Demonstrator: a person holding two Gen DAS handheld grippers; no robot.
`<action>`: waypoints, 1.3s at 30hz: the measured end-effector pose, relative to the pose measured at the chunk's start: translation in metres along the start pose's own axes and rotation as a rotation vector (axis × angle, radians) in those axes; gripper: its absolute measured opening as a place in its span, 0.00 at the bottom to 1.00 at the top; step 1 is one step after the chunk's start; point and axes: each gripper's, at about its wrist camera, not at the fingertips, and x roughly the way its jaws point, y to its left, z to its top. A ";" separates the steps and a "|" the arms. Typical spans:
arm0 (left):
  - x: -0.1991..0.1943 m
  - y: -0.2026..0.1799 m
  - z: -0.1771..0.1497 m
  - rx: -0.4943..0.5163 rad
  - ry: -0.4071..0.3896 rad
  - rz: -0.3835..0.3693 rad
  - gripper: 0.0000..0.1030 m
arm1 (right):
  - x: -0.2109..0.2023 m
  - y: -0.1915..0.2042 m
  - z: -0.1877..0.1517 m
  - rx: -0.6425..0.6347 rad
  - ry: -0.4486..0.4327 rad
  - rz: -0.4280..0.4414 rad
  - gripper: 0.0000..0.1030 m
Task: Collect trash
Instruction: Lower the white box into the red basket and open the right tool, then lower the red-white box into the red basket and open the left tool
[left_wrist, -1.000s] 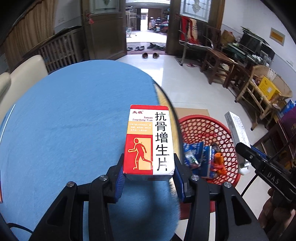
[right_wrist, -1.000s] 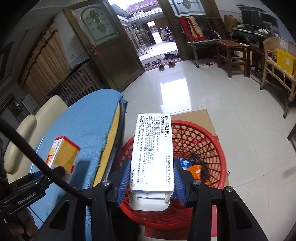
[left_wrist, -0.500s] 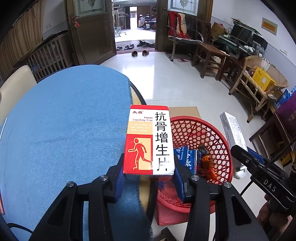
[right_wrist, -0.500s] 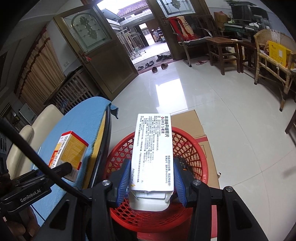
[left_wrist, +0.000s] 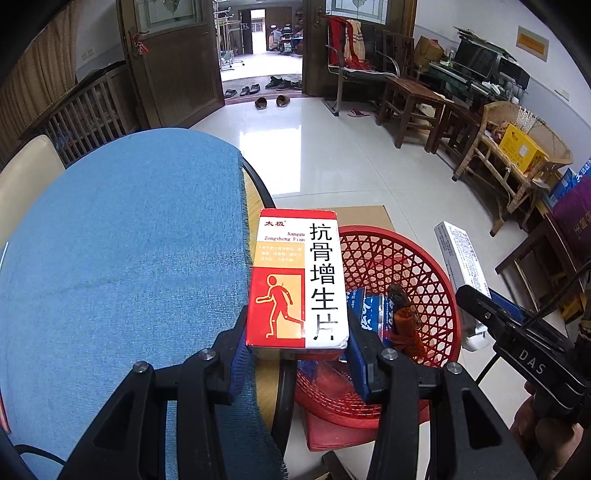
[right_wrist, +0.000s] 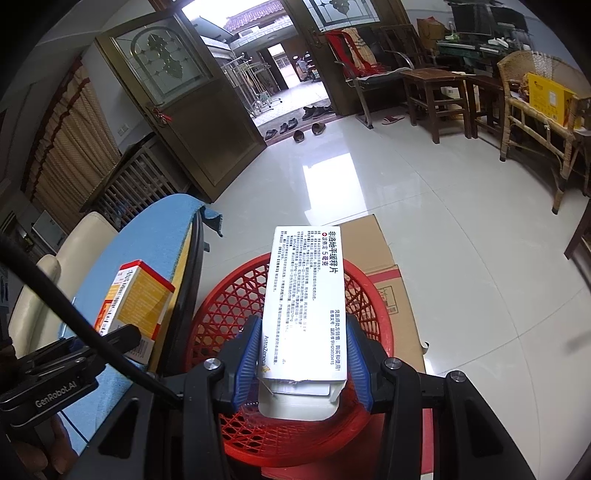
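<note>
Here, item by item. Left wrist view only: contents of the red basket (left_wrist: 424, 266), namely blue packets (left_wrist: 371, 314) and a crumpled orange-brown wrapper (left_wrist: 404, 325) lying on its mesh floor; also the front of the red-and-white box (left_wrist: 297, 280), printed with a running figure and large black characters. Right wrist view only: the printed back panel of the white box (right_wrist: 304, 306), its torn near flap, and the flattened cardboard (right_wrist: 384, 266) under the basket on the tiled floor; the basket's floor is hidden here by the box.

Left gripper (left_wrist: 297, 350): blue pads pressed against both sides of the red-and-white box, jaws narrowed to its width. Box held over the edge of the round table, between the blue tablecloth (left_wrist: 122, 258) and the basket rim; seen side-on in the right view.

Right gripper (right_wrist: 303, 354): pads clamped on the near end of the white box, long axis pointing away. Box held above the basket, inside its rim as seen from the wrist; in the left view it appears near the basket's right rim.

Basket: on the floor, just beside the table edge.
</note>
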 end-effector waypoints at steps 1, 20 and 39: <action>0.000 0.000 0.000 -0.001 0.001 -0.001 0.46 | 0.002 0.003 0.000 0.000 0.002 -0.004 0.46; 0.010 -0.007 0.003 0.007 0.013 -0.011 0.46 | 0.052 0.001 -0.005 0.027 0.101 -0.022 0.71; 0.033 -0.044 0.019 0.067 0.046 -0.034 0.46 | 0.004 -0.028 0.015 0.098 -0.004 -0.008 0.70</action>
